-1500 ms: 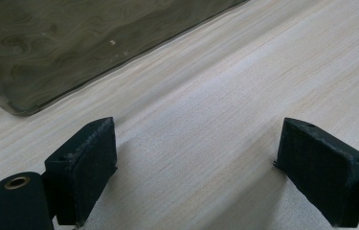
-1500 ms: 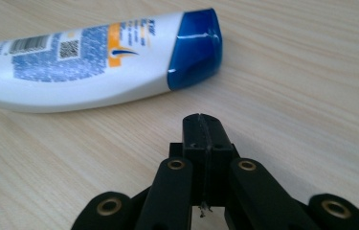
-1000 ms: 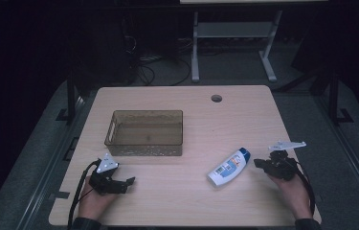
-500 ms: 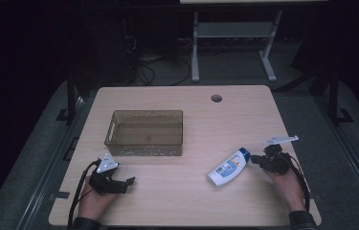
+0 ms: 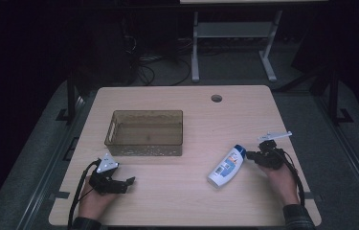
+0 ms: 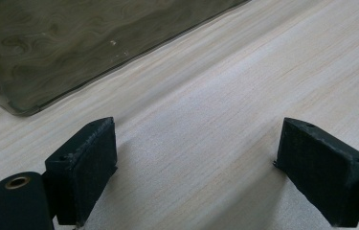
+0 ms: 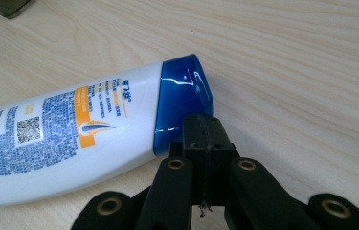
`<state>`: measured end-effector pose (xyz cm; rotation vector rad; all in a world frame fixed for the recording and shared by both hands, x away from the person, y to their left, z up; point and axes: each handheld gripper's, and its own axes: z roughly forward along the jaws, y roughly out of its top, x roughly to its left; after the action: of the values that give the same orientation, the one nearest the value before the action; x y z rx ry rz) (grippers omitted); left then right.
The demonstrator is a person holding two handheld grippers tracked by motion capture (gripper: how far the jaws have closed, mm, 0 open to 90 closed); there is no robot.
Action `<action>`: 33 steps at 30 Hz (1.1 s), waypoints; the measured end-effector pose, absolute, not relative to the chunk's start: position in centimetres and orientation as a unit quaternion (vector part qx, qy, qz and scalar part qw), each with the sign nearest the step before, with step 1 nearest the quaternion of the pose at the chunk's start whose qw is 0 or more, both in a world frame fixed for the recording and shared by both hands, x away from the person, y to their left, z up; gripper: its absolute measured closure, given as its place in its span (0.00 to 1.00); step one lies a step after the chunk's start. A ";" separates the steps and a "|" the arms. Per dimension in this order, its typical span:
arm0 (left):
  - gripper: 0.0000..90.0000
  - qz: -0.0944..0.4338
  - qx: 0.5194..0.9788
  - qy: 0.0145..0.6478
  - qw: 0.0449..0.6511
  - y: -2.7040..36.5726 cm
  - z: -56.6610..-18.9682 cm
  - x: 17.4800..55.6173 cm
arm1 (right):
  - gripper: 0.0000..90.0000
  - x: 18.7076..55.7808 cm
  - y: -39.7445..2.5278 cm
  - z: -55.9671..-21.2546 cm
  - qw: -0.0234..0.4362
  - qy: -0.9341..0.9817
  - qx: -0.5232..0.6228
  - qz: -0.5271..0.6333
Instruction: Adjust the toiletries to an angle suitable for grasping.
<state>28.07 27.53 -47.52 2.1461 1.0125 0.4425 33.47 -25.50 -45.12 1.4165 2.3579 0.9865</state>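
A white shampoo bottle (image 5: pixel 226 166) with a blue cap (image 7: pixel 183 98) lies on its side on the wooden table (image 5: pixel 244 115), right of centre. My right gripper (image 5: pixel 250 155) is shut with nothing between its jaws. In the right gripper view the closed tips of the right gripper (image 7: pixel 205 129) sit against the cap's near edge beside the bottle's label (image 7: pixel 48 129). My left gripper (image 5: pixel 128 181) rests open near the front left. Its jaws stand wide apart over bare wood in the left gripper view (image 6: pixel 196 158), just short of the clear brownish bin (image 6: pixel 72 43).
The empty translucent bin (image 5: pixel 144 132) stands left of centre, with the left gripper near its front wall. A round cable hole (image 5: pixel 216 98) is near the table's far edge. Dark floor, cables and a white stand (image 5: pixel 234 33) lie beyond the table.
My right gripper has moved left and a little forward until its shut tips reach the bottle's blue cap. The left gripper and the bin have stayed put.
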 end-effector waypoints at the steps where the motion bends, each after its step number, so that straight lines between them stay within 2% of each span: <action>1: 0.14 0.171 0.831 0.392 0.356 27.5 -47.5 28.1 | 1.00 33.6 -25.4 -45.1 0.108 0.802 0.482 0.337; 22: 0.14 0.171 0.831 0.392 0.355 27.5 -47.5 28.1 | 1.00 35.2 -23.3 -45.4 0.100 0.807 0.466 0.348; 33: 0.14 0.172 0.831 0.392 0.355 27.5 -47.5 28.1 | 1.00 33.9 -23.3 -43.9 0.082 0.803 0.453 0.378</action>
<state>28.08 27.52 -47.52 2.1465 1.0139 0.4431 33.90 -23.26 -43.88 1.3546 2.3989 1.1305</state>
